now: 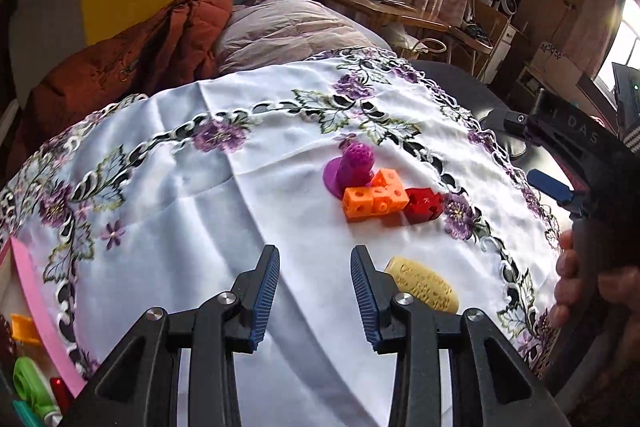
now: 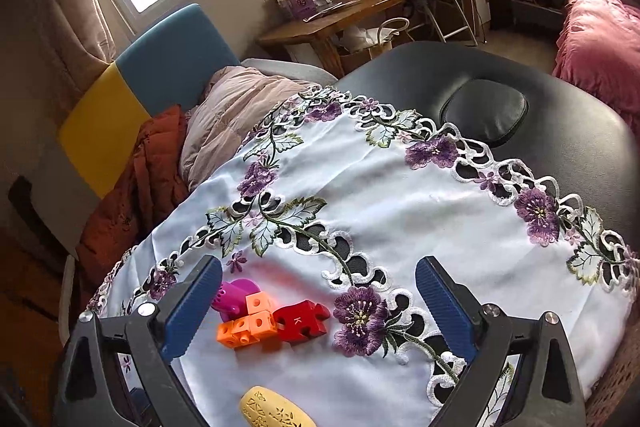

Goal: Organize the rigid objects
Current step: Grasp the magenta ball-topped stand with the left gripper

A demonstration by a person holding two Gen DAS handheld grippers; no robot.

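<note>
On the white embroidered cloth (image 1: 200, 195) a magenta perforated piece (image 1: 354, 165), joined orange cubes (image 1: 374, 201) and a red puzzle block (image 1: 424, 205) lie clustered together. A yellow embossed oval (image 1: 426, 285) lies nearer, just right of my left gripper (image 1: 316, 291), which is open and empty. In the right wrist view my right gripper (image 2: 320, 311) stands wide open above the cloth. The magenta piece (image 2: 236, 297), orange cubes (image 2: 248, 325) and red block (image 2: 302, 319) show between its fingers, untouched. The yellow oval (image 2: 272, 411) sits at the bottom edge. One blue pad (image 1: 550, 185) of the right gripper shows at the right, held by a hand (image 1: 572, 279).
A pink tray (image 1: 36, 283) with several small coloured pieces sits at the cloth's left edge. The cloth lies on a black padded table (image 2: 520, 75). Behind it are a rust-coloured quilt (image 1: 132, 59) on a bed and a wooden desk (image 2: 332, 19).
</note>
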